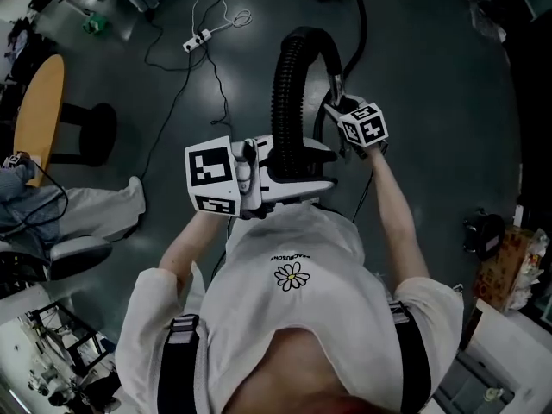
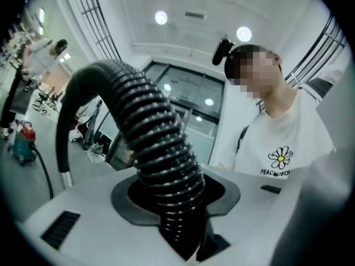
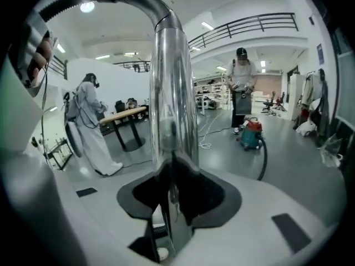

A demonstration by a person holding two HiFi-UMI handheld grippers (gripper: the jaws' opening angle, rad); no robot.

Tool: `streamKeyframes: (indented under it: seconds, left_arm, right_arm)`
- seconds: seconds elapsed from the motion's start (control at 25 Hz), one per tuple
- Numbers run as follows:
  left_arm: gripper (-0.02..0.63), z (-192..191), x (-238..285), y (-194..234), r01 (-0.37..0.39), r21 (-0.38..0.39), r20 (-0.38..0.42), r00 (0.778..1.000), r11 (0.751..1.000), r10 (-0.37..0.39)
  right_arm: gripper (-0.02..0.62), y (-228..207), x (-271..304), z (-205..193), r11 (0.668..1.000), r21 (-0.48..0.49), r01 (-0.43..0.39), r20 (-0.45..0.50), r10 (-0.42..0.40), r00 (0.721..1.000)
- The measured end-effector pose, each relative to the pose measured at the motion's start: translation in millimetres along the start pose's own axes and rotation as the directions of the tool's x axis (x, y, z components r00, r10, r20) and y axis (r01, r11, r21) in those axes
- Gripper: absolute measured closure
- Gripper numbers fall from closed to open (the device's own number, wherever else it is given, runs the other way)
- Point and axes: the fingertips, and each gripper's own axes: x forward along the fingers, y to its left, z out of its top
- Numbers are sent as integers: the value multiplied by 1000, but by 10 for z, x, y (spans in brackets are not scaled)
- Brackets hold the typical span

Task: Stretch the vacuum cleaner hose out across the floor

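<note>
Hose [image 1: 287, 84] arches from left gripper [image 1: 291, 169] to right gripper [image 1: 335, 103].

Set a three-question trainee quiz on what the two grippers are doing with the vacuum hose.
1. True or false: the left gripper is shut on the ribbed hose.
2. What stands between the right gripper's jaws? A. a broom handle B. the metal tube C. nothing
3. In the head view, what shape does the hose make between the two grippers?

Key: 1 true; 2 B; 3 an arch.
</note>
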Motion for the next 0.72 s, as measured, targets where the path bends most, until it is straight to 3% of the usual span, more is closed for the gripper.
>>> streamKeyframes:
  seconds: [0.08, 0.2, 0.32, 0.44, 0.52, 0.6, 0.72]
  left_arm:
    - [384, 146, -119, 127, -59, -9, 74, 996, 998, 59]
    - [300, 281, -217, 263, -95, 15, 71, 993, 995, 94]
    - [276, 427, -402, 341, -87, 9, 80, 993, 996, 86]
    - [275, 574, -685, 419, -120, 12, 106, 987, 993, 119]
    - [275, 763, -883, 517, -170, 24, 150, 975, 985, 165]
    - [275, 1003, -1042, 648, -233, 46, 201, 955, 971, 220]
    - [275, 1253, -1029, 805, -257, 75, 225, 946, 963, 235]
  right_arm:
    - [436, -222, -172, 45, 997, -6, 74, 8, -74, 997]
    - [436, -623, -495, 227, 980, -24, 195, 57, -194, 979]
    - [436, -1077, -840, 600, 942, -32, 335, 132, -328, 935]
    - [436, -1419, -1196, 1036, 887, -98, 452, 193, -429, 883]
    - [436, -1585, -1437, 1350, 831, -185, 524, 229, -482, 846]
    - [436, -1642, -1679, 1672, 753, -297, 587, 271, -523, 808]
    - [436, -1475, -2033, 2206, 576, -465, 672, 390, -548, 740]
